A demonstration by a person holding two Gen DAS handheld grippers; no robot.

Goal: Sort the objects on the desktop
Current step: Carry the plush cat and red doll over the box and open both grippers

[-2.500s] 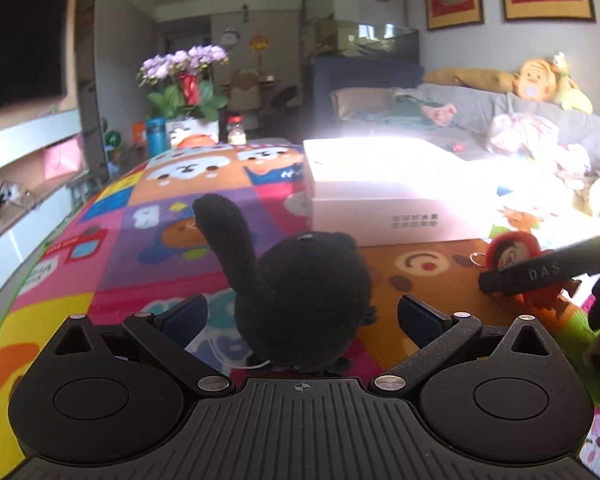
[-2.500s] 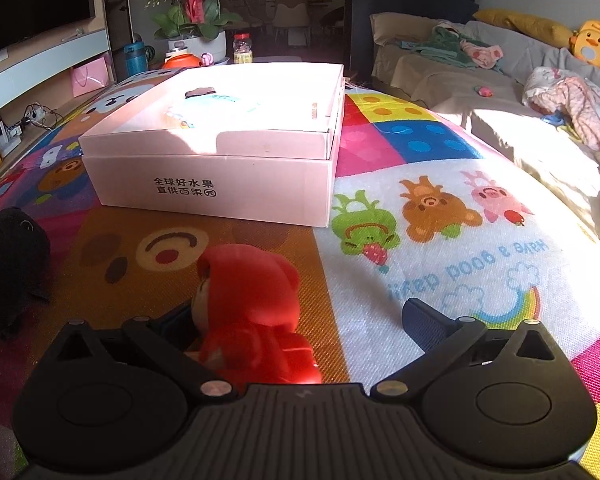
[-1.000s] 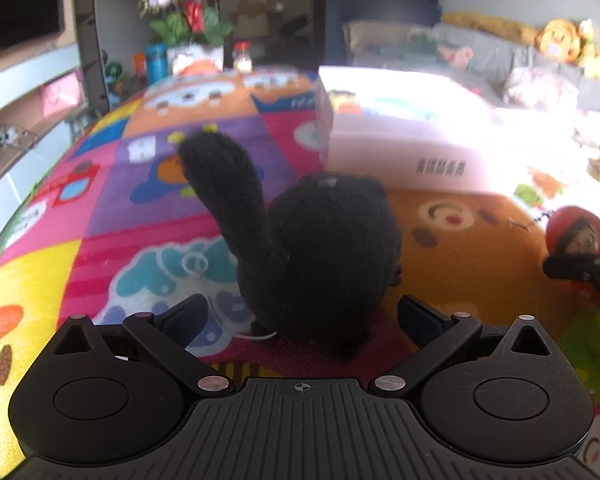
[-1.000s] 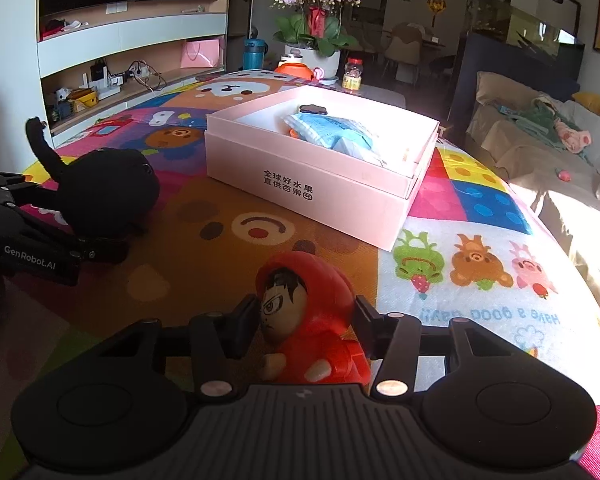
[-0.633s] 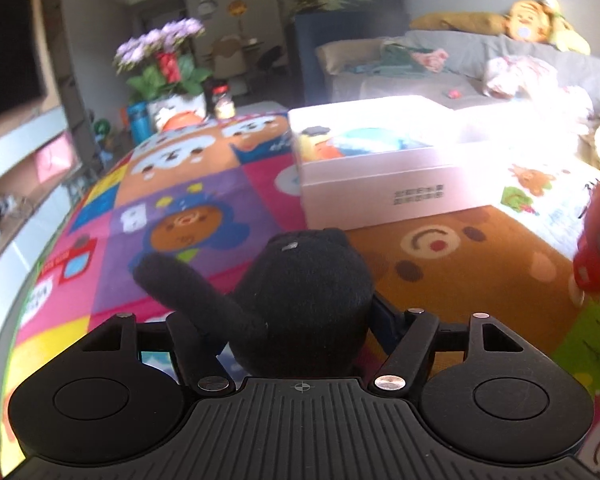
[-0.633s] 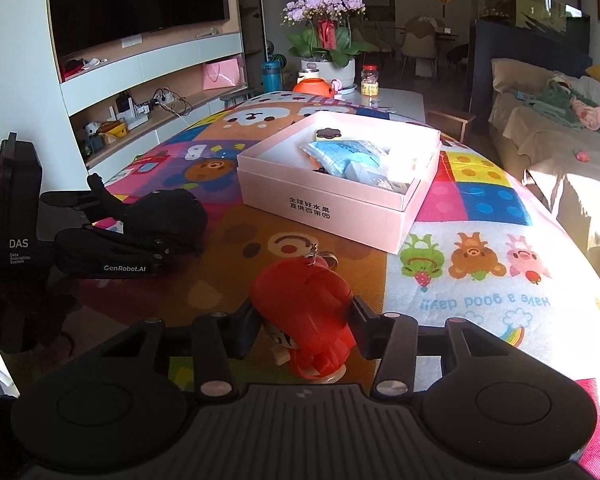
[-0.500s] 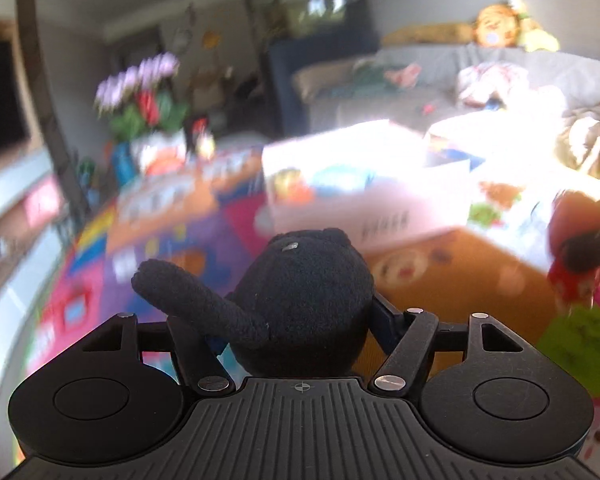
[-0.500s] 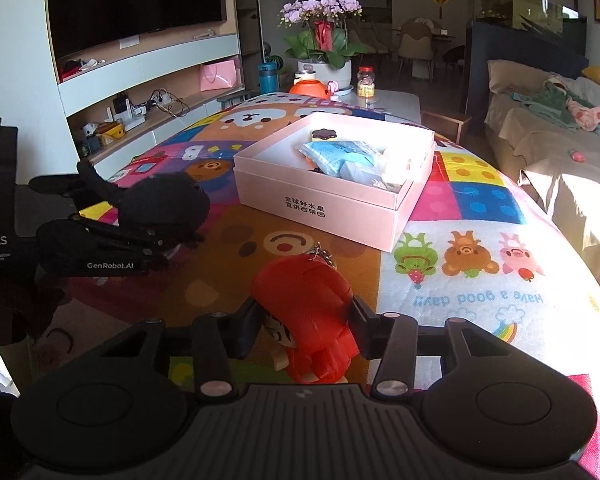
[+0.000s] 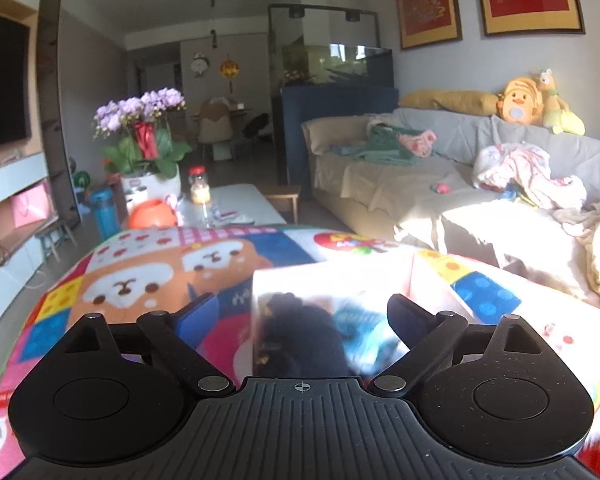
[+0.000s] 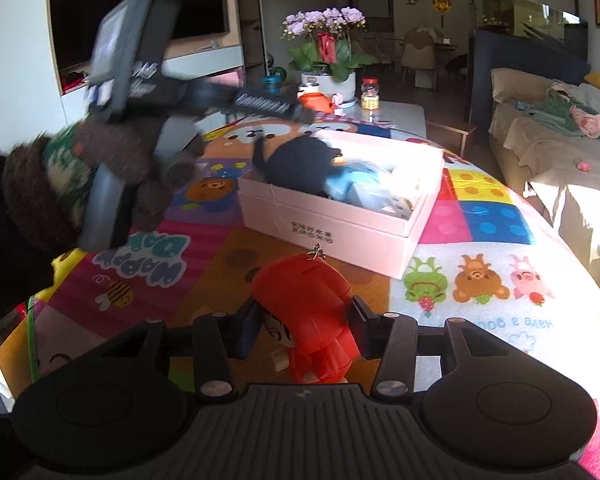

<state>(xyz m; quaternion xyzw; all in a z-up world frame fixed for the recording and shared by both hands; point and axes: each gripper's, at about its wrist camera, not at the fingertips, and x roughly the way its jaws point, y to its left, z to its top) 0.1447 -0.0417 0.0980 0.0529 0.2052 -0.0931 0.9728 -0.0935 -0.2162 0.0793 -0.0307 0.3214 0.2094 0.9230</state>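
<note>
- The left gripper is over the pink box, and its jaws are opening; they stand wide apart and press on nothing.
- The black plush is in the box, at its left end, beside a blue packet. In the left wrist view the plush appears blurred below the fingers, clear of both pads.
- I judge that the step in hand is the release of the black plush into the box; this part looks almost finished.
- The right gripper is clamped on the red doll, which is held above the colourful mat, in front of the box and not yet over it.
- The next move, as I see it, asks the right hand to carry the doll forward over the near wall of the box and let go only above a free place.
- The left gripper should go away first, because both grippers would meet over the same box.
</note>
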